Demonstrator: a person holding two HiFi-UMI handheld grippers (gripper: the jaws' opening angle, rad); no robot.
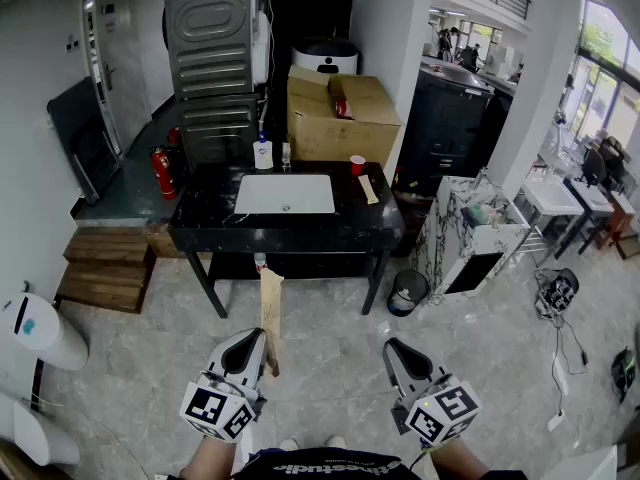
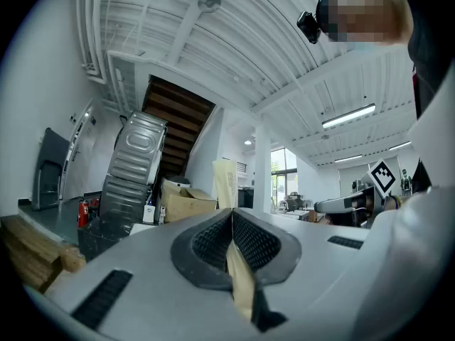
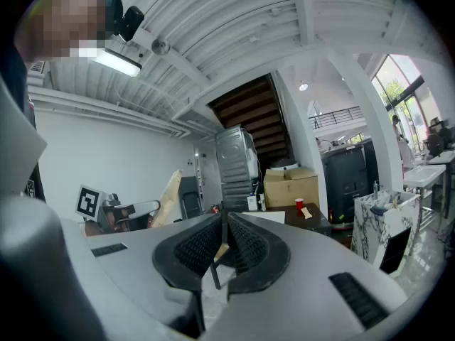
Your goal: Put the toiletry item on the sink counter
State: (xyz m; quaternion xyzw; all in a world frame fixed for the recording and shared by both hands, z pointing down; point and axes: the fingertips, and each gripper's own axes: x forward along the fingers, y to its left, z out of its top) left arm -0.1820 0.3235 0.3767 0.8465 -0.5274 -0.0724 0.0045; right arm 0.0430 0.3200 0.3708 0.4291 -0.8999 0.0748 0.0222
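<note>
A long flat tan toiletry packet (image 1: 270, 308) with a small red-and-white end sticks forward from my left gripper (image 1: 262, 340), which is shut on it. In the left gripper view the packet (image 2: 226, 183) rises from between the closed pads (image 2: 256, 244). My right gripper (image 1: 392, 348) is level with the left one, shut with nothing in it; its jaws meet in the right gripper view (image 3: 223, 222). Both hang over the floor, short of the black sink counter (image 1: 200, 220) with its white basin (image 1: 285, 194).
On the counter stand a white pump bottle (image 1: 263, 152), a red cup (image 1: 357, 164) and another tan packet (image 1: 369, 189). A cardboard box (image 1: 340, 113) sits behind it. A bin (image 1: 404, 293) and marble cabinet (image 1: 470, 233) stand to the right, wooden steps (image 1: 100, 268) to the left.
</note>
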